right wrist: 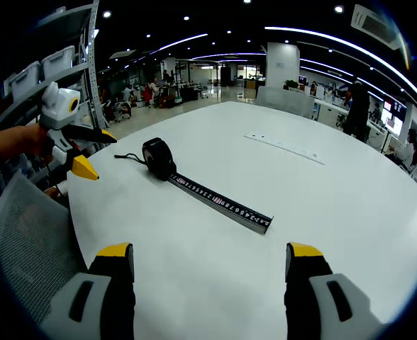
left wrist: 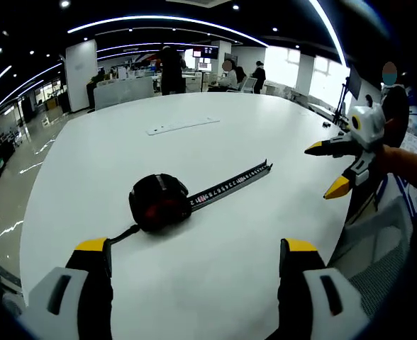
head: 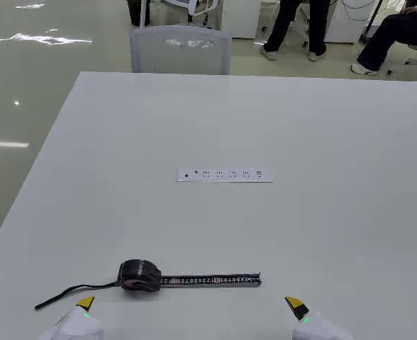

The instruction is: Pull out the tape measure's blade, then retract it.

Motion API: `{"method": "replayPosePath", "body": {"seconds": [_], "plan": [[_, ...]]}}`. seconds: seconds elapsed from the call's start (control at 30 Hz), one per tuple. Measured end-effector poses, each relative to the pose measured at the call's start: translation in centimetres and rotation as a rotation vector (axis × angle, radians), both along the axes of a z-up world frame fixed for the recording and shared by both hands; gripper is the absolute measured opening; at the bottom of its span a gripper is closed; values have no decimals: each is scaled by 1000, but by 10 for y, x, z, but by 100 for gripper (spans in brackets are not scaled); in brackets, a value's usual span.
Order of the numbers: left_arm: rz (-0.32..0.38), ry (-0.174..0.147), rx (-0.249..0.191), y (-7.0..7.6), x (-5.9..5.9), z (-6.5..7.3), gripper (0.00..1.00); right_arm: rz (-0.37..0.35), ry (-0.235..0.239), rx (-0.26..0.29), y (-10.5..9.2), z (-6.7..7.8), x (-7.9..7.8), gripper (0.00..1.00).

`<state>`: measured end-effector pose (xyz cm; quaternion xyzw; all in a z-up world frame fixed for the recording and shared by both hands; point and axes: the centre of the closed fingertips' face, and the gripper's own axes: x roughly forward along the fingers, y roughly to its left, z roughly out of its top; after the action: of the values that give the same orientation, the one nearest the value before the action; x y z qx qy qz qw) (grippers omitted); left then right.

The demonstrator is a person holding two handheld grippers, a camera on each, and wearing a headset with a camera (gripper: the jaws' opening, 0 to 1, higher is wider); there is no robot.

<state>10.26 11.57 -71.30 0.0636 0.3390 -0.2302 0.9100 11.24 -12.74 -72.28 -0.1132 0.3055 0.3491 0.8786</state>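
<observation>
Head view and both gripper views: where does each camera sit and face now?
Head view: above the table's near edge, looking down at the tape measure, blade out; left tongs and right tongs tips at bottom.
Left gripper view: low near the case, facing across the table; own jaws open, right tongs at right.
Right gripper view: low near the blade's tip; own jaws open, left tongs at left.
Shared: all three show tape measure and power strip.
</observation>
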Motion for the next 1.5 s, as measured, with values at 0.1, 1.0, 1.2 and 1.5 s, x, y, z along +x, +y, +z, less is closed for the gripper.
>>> {"method": "replayPosePath", "body": {"seconds": [0.1,1.0,1.2,1.5], "plan": [[15,19,1,5,1,-6,96,5,3,-2,0,0,0,91],[126,11,1,4,25,-23,95,218,-56,6,4,4,15,84],[134,26,11,-2,28,-20,94,289,-85,-24,0,5,25,80],[153,55,25,-3,38,-22,93,402,-81,-54,-2,0,36,72]]}}
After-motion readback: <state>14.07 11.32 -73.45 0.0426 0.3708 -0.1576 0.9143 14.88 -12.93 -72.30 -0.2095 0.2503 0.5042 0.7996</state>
